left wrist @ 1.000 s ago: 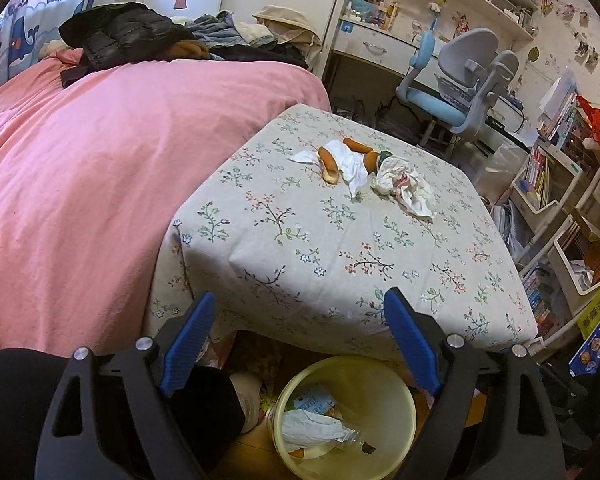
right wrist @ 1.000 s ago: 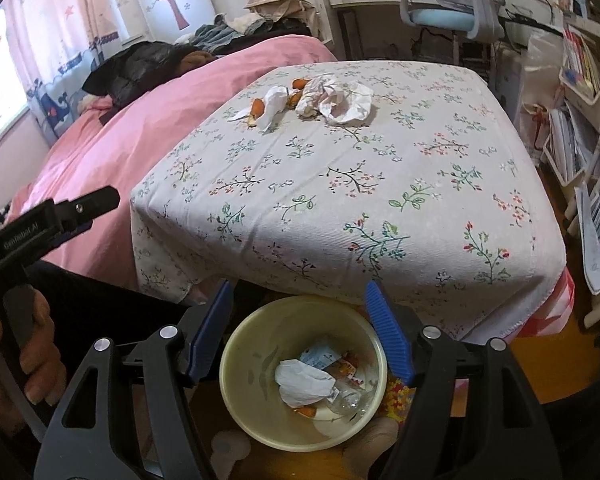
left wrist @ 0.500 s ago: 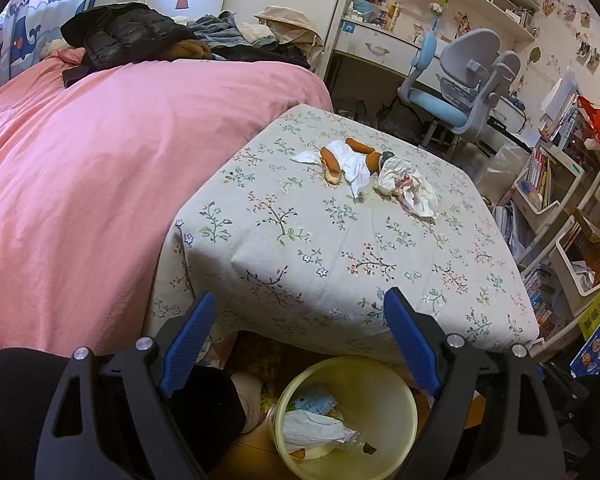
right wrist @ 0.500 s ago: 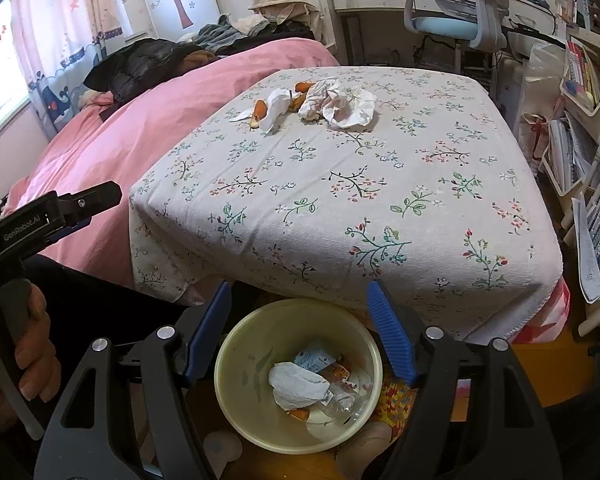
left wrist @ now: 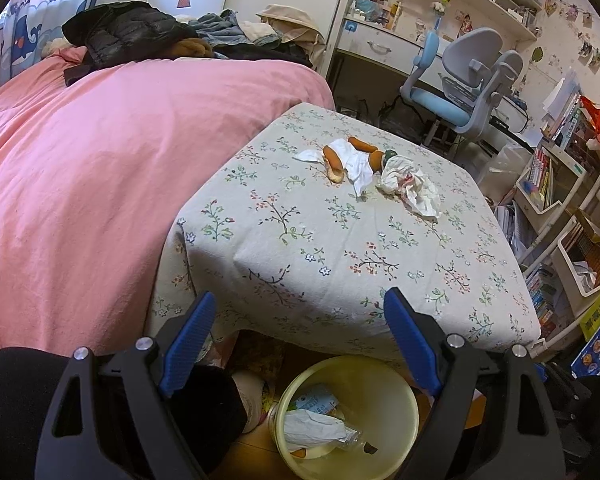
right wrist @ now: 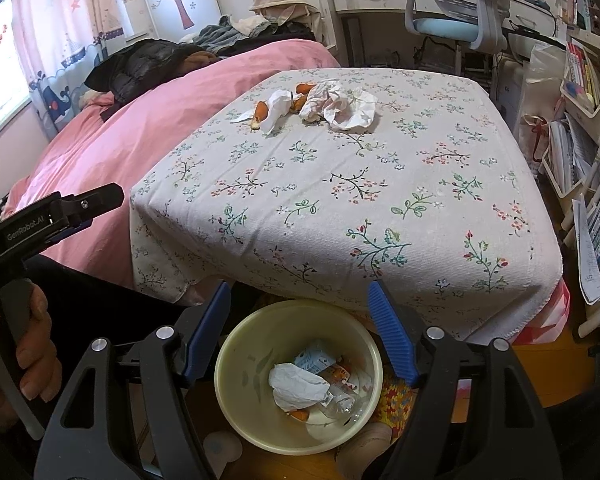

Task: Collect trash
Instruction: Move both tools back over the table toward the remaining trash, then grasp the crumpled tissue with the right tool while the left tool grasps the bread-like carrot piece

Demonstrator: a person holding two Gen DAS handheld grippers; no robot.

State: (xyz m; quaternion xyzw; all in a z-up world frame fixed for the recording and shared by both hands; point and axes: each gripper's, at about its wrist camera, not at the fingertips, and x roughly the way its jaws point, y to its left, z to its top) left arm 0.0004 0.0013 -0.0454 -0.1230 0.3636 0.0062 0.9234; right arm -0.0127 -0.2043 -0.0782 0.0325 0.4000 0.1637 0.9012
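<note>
Nearest the right wrist camera, the right gripper (right wrist: 298, 304) hangs with its blue-padded jaws spread fairly wide and nothing between them, directly above a pale yellow waste bin (right wrist: 236, 364) on the wooden floor. The bin already holds a crumpled white tissue (right wrist: 298, 386), a small light blue packet (right wrist: 316, 358), a clear plastic bottle (right wrist: 338, 400) and a bit of orange peel (right wrist: 300, 415). At the left edge of that view, a hand (right wrist: 8, 364) grips the handle of the other tool.

The left gripper (left wrist: 296, 316) also points downward, its jaws wide apart and empty, with the same bin (left wrist: 396, 384) below and slightly to the right between its arms. A dark sleeve or trouser leg (left wrist: 16, 396) fills the lower left corner of the left wrist view.

Just beyond the bin stands a low table under a floral tablecloth (right wrist: 340, 184). The remaining trash lies near the far side of the tabletop: a white tissue (right wrist: 274, 110) with orange peel pieces (right wrist: 260, 111) around it, and touching it on the right a larger crumpled white paper (right wrist: 342, 104).

Left of the table is a bed with a pink cover (left wrist: 100, 160), with a black jacket (left wrist: 128, 36) and other clothes piled at its far end. Behind the table stand a blue and grey desk chair (left wrist: 460, 84), a white desk (left wrist: 380, 44) and, at the right, bookshelves (left wrist: 556, 176).
</note>
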